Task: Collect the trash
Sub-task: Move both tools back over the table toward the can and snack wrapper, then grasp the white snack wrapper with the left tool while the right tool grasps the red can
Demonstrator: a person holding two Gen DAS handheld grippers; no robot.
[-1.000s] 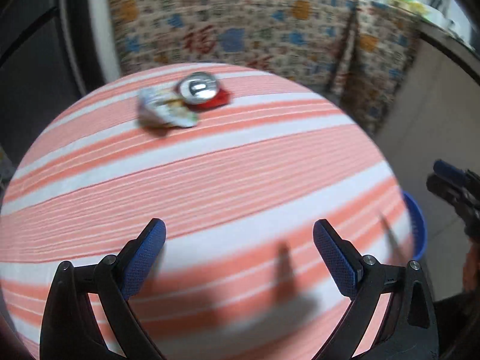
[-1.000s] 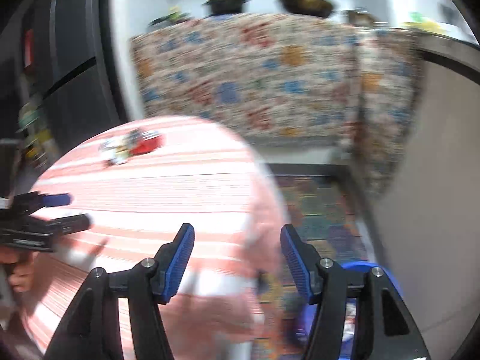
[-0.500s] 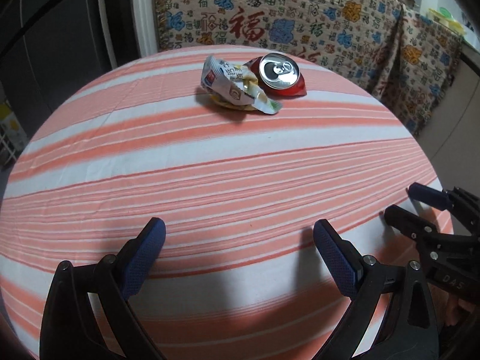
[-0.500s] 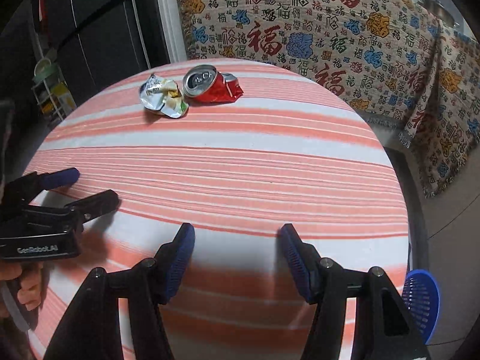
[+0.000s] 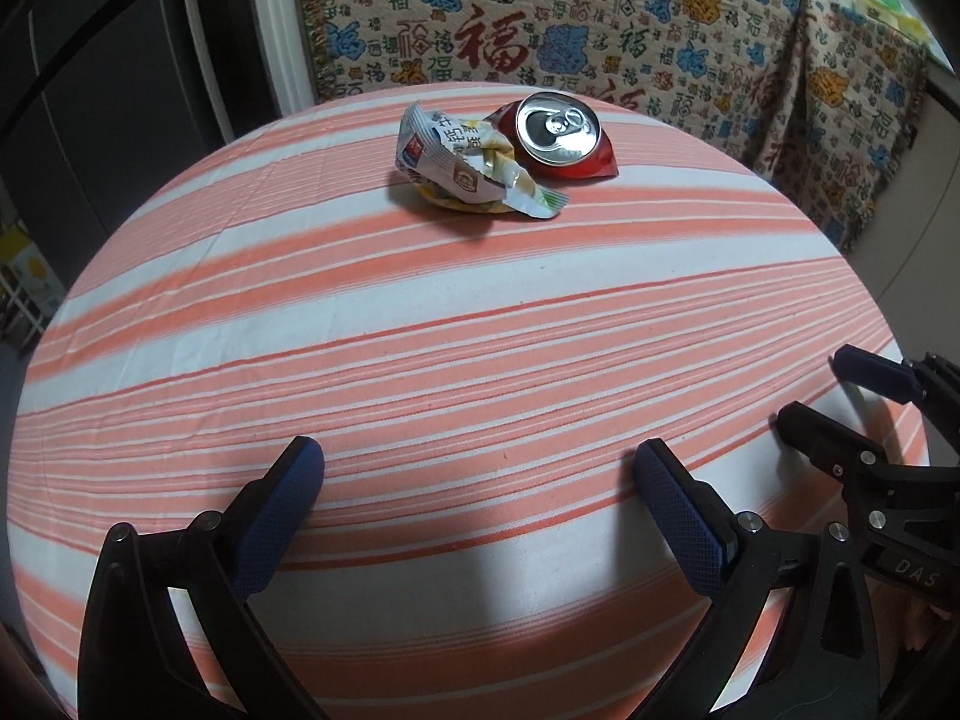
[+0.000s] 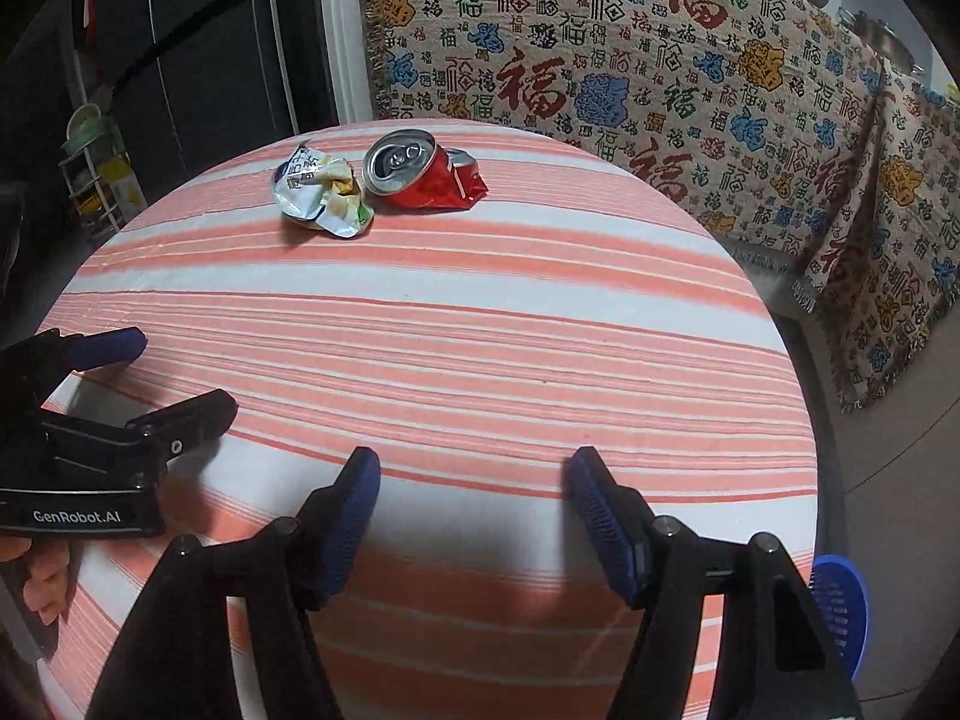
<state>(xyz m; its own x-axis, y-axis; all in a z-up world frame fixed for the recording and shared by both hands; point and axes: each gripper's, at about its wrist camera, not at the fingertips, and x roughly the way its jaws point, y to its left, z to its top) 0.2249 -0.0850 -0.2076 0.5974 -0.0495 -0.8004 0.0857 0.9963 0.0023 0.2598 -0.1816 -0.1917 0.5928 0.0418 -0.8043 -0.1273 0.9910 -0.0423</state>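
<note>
Round table in orange-and-white striped cloth [image 5: 480,330]. Beyond far edge, beige patterned throw with red characters [image 6: 600,78]. Dark cabinet doors [image 5: 120,120] left. Grey floor [image 6: 888,480] right.

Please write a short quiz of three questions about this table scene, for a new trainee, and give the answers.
1. True or false: the crushed red can and the crumpled wrapper lie side by side on the striped tablecloth.
2. What does the left gripper hold?
3. Where is the blue basket? A) on the table B) low, beside the table edge C) on the patterned blanket

Key: 1 true. 2 nothing; it is open over bare cloth. 3 B.
</note>
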